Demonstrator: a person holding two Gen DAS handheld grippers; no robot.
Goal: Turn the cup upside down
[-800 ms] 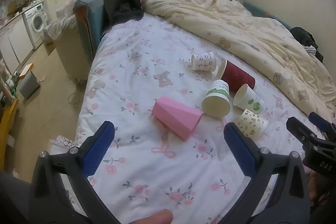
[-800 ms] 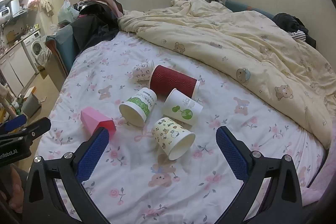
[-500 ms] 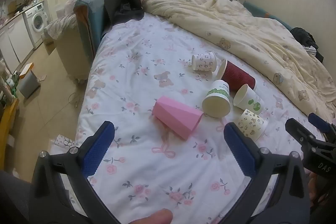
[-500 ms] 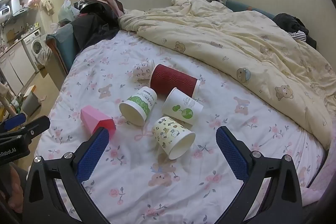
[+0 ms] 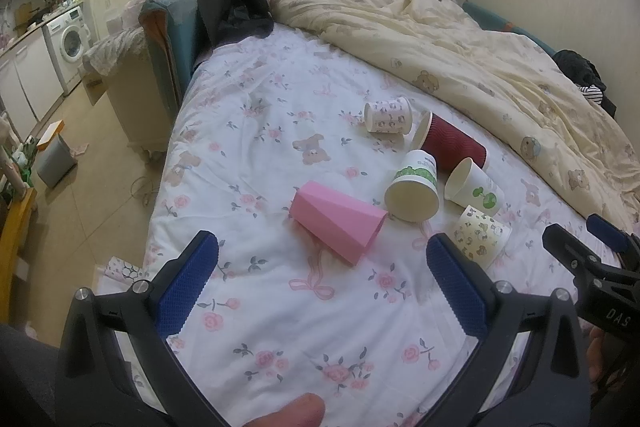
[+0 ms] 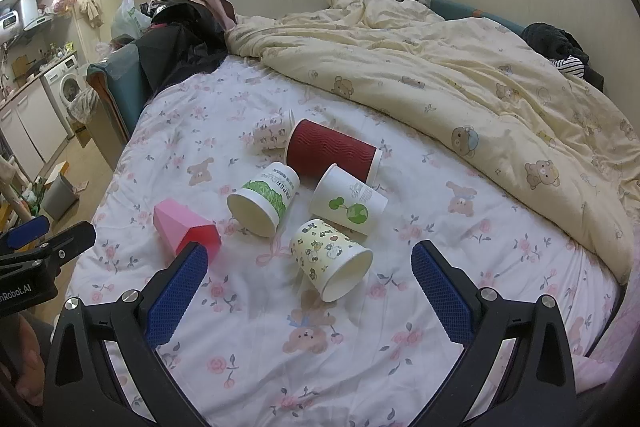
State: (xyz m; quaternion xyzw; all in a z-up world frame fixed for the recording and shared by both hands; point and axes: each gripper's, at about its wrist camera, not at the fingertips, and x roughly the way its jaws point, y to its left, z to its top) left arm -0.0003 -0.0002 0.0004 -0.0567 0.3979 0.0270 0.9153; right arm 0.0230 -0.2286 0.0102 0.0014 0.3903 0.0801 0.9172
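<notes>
Several cups lie on their sides on the flowered bed sheet (image 5: 280, 131). A pink faceted cup (image 5: 338, 221) lies nearest my left gripper (image 5: 320, 289), which is open and empty just short of it. A yellow cartoon-print cup (image 6: 330, 259) lies between the fingers of my right gripper (image 6: 310, 297), which is open and empty. Behind are a green-leaf paper cup (image 6: 264, 203), a white cup with a green globe (image 6: 348, 205), a dark red ribbed cup (image 6: 332, 153) and a small patterned cup (image 6: 272, 133).
A cream bear-print duvet (image 6: 460, 87) is bunched along the right and far side of the bed. Dark clothes (image 5: 232, 7) are piled at the head end. The bed's left edge drops to the floor, with a bin (image 5: 54, 159) and a washing machine (image 5: 72, 39).
Both views have barely shifted; the grippers stay open and the cups have not moved.
</notes>
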